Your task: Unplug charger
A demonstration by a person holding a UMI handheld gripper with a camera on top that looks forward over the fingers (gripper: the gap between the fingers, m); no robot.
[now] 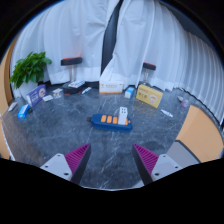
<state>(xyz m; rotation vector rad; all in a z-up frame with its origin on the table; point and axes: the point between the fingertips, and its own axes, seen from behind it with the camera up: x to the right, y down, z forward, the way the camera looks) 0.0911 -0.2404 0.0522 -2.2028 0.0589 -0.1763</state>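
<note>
Charger (123, 114) sits plugged into a blue power strip (111, 121) on the grey marbled table (60, 125), well beyond our gripper (112, 160), whose pink-padded fingers (76, 158) we see spread apart, holding nothing.

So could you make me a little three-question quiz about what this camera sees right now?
1. True or false: the gripper is shut on the white charger.
2. The charger sits in a power strip of which colour: A red, B blue, C green?
3. Fill in: beyond the strip, off to one side, stands a leafy ____.

Key: 1 false, the fingers are open and the charger lies beyond them; 2 B; 3 plant.
</note>
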